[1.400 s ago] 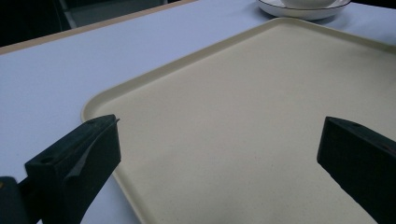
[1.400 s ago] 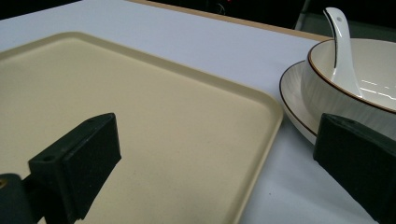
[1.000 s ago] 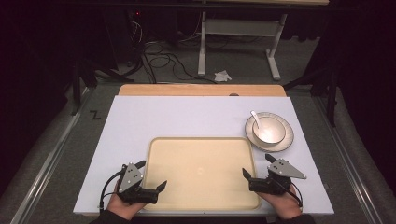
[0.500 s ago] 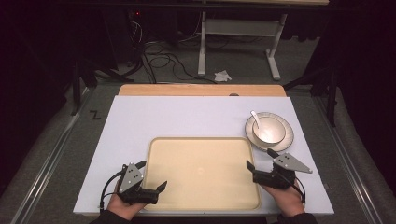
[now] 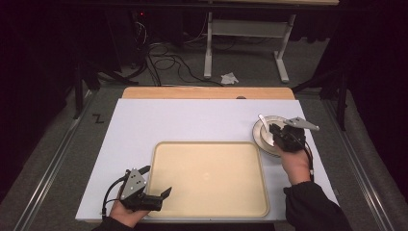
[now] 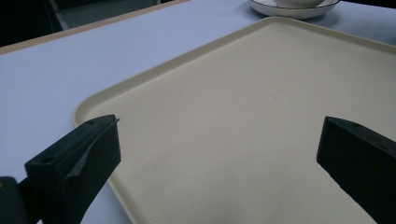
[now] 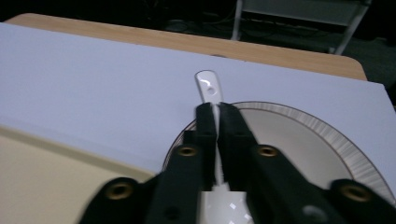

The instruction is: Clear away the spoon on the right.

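My right gripper (image 7: pixel 215 114) has just been closing, and its jaws are now pinched on the handle of the white spoon (image 7: pixel 208 88); the handle's rounded end sticks out past the fingertips, toward the far edge of the plate (image 7: pixel 299 140). The spoon lies over that plate, on its left part as the right gripper view looks at it, and the plate itself sits just beside the tray's (image 5: pixel 207 175) far right corner. From above, the right gripper (image 5: pixel 275 131) hangs over the plate and covers much of it.

My left gripper (image 5: pixel 159 180) rests at the tray's near left corner, fingers (image 6: pixel 79 154) spread wide with nothing but bare tray surface between them.

The spoon's bowl is hidden under my own jaws, so I cannot tell whether it rests on the plate. In the left gripper view the plate (image 6: pixel 294 9) is cut off at the top edge.
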`<state>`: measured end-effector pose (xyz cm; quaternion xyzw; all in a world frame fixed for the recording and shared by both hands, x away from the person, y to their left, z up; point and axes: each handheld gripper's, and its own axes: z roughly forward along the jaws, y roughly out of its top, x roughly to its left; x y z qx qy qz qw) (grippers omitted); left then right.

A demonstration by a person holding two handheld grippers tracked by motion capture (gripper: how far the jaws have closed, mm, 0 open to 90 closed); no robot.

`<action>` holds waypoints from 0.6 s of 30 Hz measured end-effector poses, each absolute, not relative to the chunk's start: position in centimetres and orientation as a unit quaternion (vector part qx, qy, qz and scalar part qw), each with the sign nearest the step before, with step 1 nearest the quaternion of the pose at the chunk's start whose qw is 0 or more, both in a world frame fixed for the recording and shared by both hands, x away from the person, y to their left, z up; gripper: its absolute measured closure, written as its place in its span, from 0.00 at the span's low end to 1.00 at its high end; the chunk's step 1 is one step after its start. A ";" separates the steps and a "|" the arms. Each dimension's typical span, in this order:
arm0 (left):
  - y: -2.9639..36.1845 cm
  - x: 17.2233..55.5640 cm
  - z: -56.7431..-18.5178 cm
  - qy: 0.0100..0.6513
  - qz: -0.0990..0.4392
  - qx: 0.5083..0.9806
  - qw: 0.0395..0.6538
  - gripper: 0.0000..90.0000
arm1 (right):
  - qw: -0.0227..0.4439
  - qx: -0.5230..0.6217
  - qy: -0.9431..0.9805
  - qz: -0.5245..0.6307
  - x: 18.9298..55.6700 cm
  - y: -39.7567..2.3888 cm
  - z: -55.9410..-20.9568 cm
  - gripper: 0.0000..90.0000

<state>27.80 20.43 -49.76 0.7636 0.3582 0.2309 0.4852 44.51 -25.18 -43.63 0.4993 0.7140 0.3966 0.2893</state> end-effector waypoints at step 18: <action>20.7 27.9 -49.8 0.358 0.229 0.763 0.486 0.01 | 0.271 0.532 0.737 0.317 51.5 -23.3 -43.6 1.00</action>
